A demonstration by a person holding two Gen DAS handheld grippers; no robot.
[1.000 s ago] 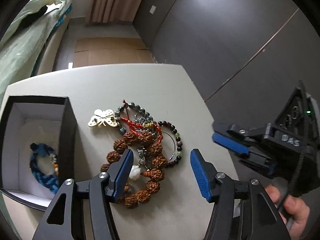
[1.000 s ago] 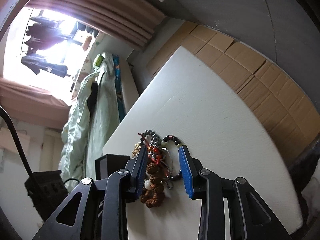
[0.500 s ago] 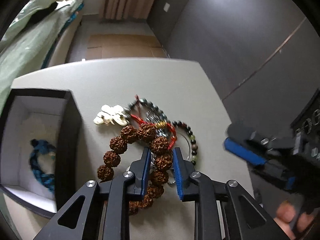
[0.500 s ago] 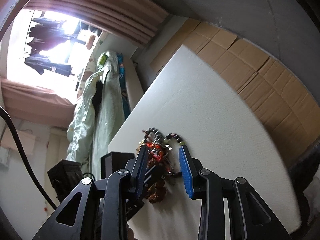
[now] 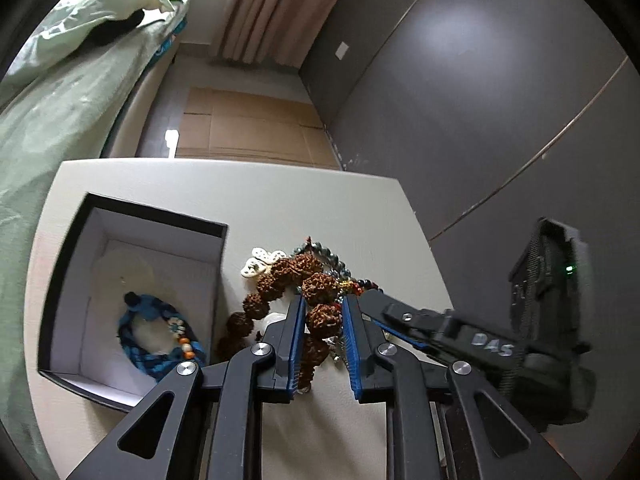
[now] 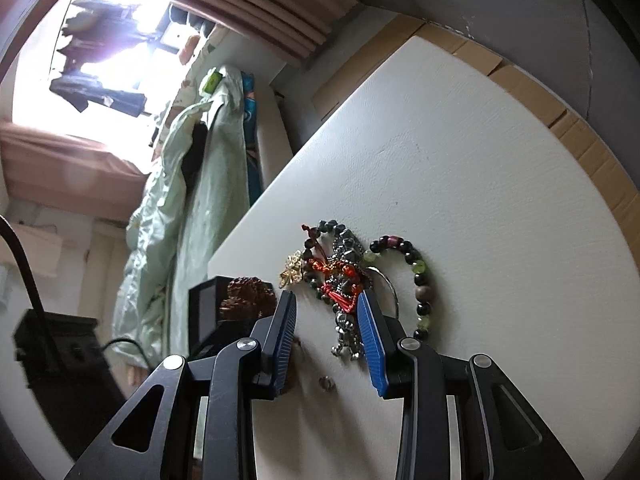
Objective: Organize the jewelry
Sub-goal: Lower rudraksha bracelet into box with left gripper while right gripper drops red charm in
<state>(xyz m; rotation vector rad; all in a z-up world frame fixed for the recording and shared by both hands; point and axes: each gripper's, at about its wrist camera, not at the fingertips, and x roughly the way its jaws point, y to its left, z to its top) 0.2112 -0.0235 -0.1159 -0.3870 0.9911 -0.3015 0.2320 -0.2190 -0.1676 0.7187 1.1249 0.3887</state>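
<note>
**Left fingers [image 5: 294, 340] clamped on the brown beads: lift clear, then box**

Just closed down to a narrow gap, pads pressing one knobbly bead of the brown rough-seed bracelet [image 5: 320, 286]. Bracelet partly raised out of the jewelry tangle at the middle of the pale surface [image 5: 240, 200], just beside the right wall of the black open box with white lining [image 5: 156, 222].

Probably mid-pickup. Lift slowly and straight up, watching for snags from the red cord and silver chain [image 6: 340, 292]. Pin that tangle down with the right fingers [image 6: 370, 332] at any sign of dragging. Carry over the box wall, lower beside the blue braided bracelet [image 5: 160, 336] already inside, then release. No harder squeeze: round beads likely to roll off flat pads.

Right fingers partly open, straddling the silver chain, gripping nothing; contact with the chain hard to tell.
</note>
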